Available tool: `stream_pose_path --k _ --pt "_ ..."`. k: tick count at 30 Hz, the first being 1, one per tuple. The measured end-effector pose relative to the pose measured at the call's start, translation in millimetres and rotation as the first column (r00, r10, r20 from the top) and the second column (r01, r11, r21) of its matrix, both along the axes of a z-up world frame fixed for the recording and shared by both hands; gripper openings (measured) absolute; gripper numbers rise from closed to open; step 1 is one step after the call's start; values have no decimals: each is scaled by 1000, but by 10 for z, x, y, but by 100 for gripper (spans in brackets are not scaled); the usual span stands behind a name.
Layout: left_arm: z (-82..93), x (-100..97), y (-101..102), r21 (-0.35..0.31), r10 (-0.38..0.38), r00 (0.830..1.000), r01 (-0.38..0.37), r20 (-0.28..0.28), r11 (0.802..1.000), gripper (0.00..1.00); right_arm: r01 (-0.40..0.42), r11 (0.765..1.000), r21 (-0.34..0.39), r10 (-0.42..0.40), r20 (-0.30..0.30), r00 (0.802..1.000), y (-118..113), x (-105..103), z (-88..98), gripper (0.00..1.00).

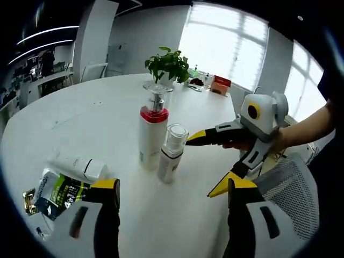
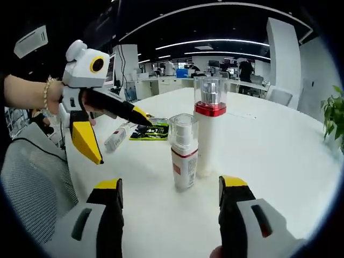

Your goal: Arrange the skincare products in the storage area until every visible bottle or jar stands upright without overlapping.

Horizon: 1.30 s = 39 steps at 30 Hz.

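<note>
Left gripper view: the left gripper is seen w/ jaws spread, nothing held betw. them. Two bottles stand upright on the white table, just ahead of the jaws: a tall bottle w/ red collar and clear cap, and a short bottle touching or nearly touching it on its right. A white tube is laid flat off to the left, near the left jaw tip, partly over a green sachet. The right gripper is seen entering from the right, jaws spread wide, empty, tips close to the short bottle. A plant stands well behind.

Right gripper view: the right gripper is shown spread and empty. The short bottle stands betw. and just beyond the jaw tips; the tall bottle is right behind it, overlap prob. only apparent. The left gripper hangs open at left, above the tube and sachet.

Handling, as judged: bottles are prob. rigid plastic, light, smooth, top-heavy w/ caps, so easily tipped; best taken at mid-body, below the collar. The tube is likely soft and squeezable, slippery; to be gripped near the cap end and stood on its cap. The sachet is thin, flat, hard to pinch off the table.
</note>
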State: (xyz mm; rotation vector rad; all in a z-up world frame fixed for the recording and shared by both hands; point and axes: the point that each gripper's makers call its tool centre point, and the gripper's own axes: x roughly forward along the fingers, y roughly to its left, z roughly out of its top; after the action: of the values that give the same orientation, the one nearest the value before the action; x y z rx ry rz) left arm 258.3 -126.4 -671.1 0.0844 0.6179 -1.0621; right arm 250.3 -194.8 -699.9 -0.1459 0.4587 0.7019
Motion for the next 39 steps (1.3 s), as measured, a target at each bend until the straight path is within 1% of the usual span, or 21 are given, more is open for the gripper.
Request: stream_pose_path --k 2,3,6,9,12,14,17,19,20,21,23,24,28,29,31,35,39 --pt "79 -68 25 -6 22 1000 -22 4 1000 78 -3 1000 24 3 -5 1000 15 -24 39 75" --pt "93 -83 65 -11 37 999 -36 3 999 79 -4 1000 21 4 -2 1000 9 -32 45 76" --pt "97 -112 179 -16 67 998 -67 -7 998 81 -17 1000 20 17 -7 1000 9 -80 70 77" --pt "139 -196 287 -33 88 996 -88 -17 996 84 -28 999 19 28 -1 1000 20 -154 158 78" --pt "152 -271 401 -44 103 994 -105 -39 994 87 -25 1000 18 25 1 1000 19 -197 195 79" --pt "153 -316 506 -43 114 993 -115 -41 992 89 -22 1000 21 22 -4 1000 29 -223 216 78" --pt "171 -380 617 -54 130 991 -131 -37 990 93 -27 1000 15 27 -5 1000 90 -295 278 79" --pt "160 -425 728 -49 145 989 -147 -42 988 96 -22 1000 3 22 -7 1000 133 -332 312 84" --pt "155 -448 778 -47 150 988 -152 -43 987 99 -21 1000 -4 21 -19 1000 145 -347 299 88" --pt "146 -481 851 -41 154 987 -156 -49 987 99 -19 1000 -10 19 -20 1000 162 -364 308 90" --pt "141 -564 949 -35 164 984 -167 -69 985 99 -9 1000 -11 8 -12 1000 181 -388 348 90" --pt "143 -598 977 -35 163 984 -165 -74 986 99 0 1000 -6 -1 -20 1000 195 -401 360 91" --pt "133 -747 1142 -22 158 983 -161 -93 987 99 22 1000 -3 -22 -29 999 266 -448 422 99" --pt "121 -766 1211 -14 157 983 -159 -94 987 99 24 1000 -1 -24 -36 999 284 -463 428 100" --pt "104 -815 1270 -3 153 984 -154 -96 988 99 28 1000 -6 -28 -44 999 305 -487 423 100" --pt "93 -833 1453 -3 179 978 -181 -109 984 99 25 1000 -17 -25 -47 999 381 -556 442 100" --pt "97 -840 1550 -8 198 974 -200 -112 980 99 29 999 -27 -30 -37 999 404 -554 475 100"
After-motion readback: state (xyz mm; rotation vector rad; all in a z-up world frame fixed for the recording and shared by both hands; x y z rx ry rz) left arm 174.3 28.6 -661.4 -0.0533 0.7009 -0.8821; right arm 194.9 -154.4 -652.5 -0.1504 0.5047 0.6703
